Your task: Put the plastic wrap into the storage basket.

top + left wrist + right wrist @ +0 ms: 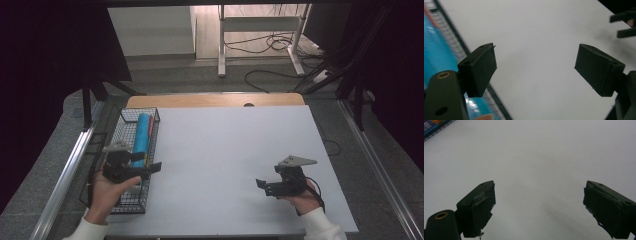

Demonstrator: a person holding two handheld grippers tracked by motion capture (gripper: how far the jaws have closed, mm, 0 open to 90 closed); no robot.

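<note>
A black wire basket (121,134) stands at the table's left edge with a long blue tube (141,132) and something red lying in it. My left gripper (150,166) hovers over the basket's right rim, jaws pointing right, open with nothing between them. In the left gripper view the gripper (537,67) spans the basket rim (456,37), with the blue tube (436,50) at the left. My right gripper (267,177) is held over the white table near the front right, open and holding nothing. The right gripper view shows that gripper (539,205) over bare white surface.
The white table top (235,145) has a wooden strip along its far edge. Beyond it are a white desk frame (260,30) and floor cables. The right gripper (624,23) appears far off in the left gripper view. The basket's corner (434,127) shows top left.
</note>
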